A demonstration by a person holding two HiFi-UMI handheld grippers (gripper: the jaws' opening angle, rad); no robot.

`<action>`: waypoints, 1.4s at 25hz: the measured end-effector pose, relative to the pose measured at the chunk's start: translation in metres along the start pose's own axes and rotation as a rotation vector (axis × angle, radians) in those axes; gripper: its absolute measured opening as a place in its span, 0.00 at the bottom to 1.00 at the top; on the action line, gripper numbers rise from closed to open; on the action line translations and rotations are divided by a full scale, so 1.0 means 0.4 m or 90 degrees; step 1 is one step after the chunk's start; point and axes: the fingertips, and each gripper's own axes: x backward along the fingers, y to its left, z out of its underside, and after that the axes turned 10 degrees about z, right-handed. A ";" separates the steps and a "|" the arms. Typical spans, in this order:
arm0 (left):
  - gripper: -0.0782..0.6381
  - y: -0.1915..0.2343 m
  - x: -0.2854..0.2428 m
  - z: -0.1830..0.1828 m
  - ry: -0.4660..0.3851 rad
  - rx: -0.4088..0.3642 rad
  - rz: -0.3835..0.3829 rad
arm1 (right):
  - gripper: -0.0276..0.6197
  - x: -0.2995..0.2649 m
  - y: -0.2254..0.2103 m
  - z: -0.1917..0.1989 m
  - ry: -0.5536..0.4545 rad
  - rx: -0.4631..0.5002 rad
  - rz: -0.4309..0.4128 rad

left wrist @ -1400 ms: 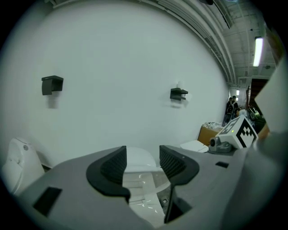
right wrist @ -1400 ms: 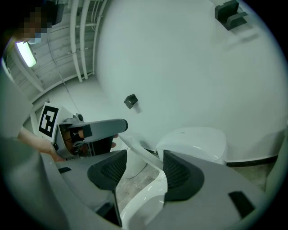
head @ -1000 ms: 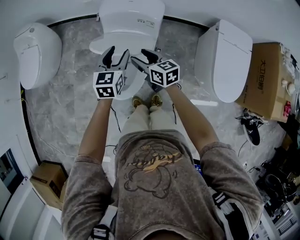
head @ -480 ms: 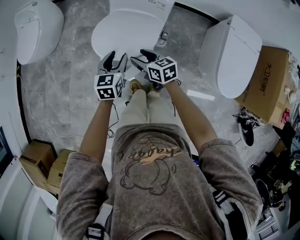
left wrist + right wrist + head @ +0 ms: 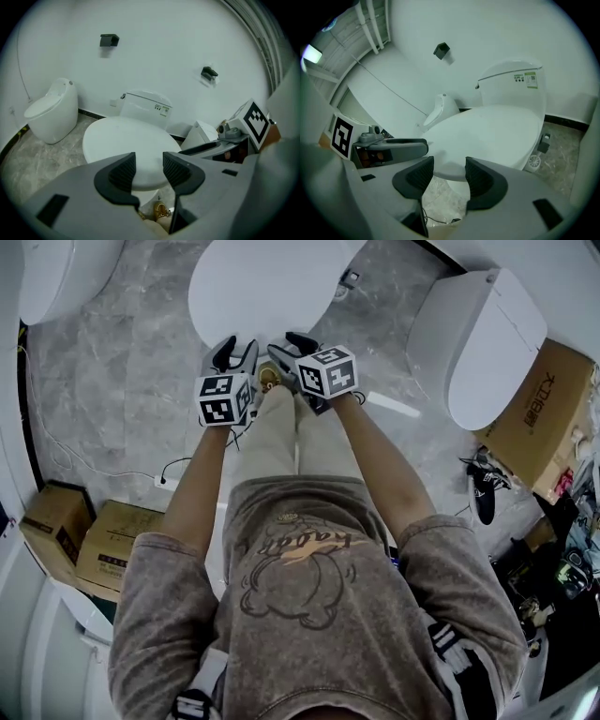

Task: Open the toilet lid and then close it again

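Three white toilets (image 5: 267, 287) (image 5: 56, 273) (image 5: 492, 343); perhaps three cardboard boxes (image 5: 553, 413) (image 5: 52, 531) (image 5: 117, 545) at the edges.

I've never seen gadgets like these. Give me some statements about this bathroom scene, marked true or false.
1. The toilet lid before the person lies shut. True.
2. The left tongs clamp the lid. False: their jaws stand apart, having just closed a little, with nothing pressed between them.
3. A cardboard box stands beside the right-hand toilet. True.
4. The right tongs hold a brush. False: they are empty, jaws apart though just narrowed slightly.
5. Only one toilet is here. False: a left-hand toilet stands nearby too.
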 end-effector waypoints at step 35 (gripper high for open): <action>0.32 0.176 -0.149 0.320 0.088 0.095 -0.028 | 0.30 -0.216 -0.080 0.246 0.094 0.048 0.053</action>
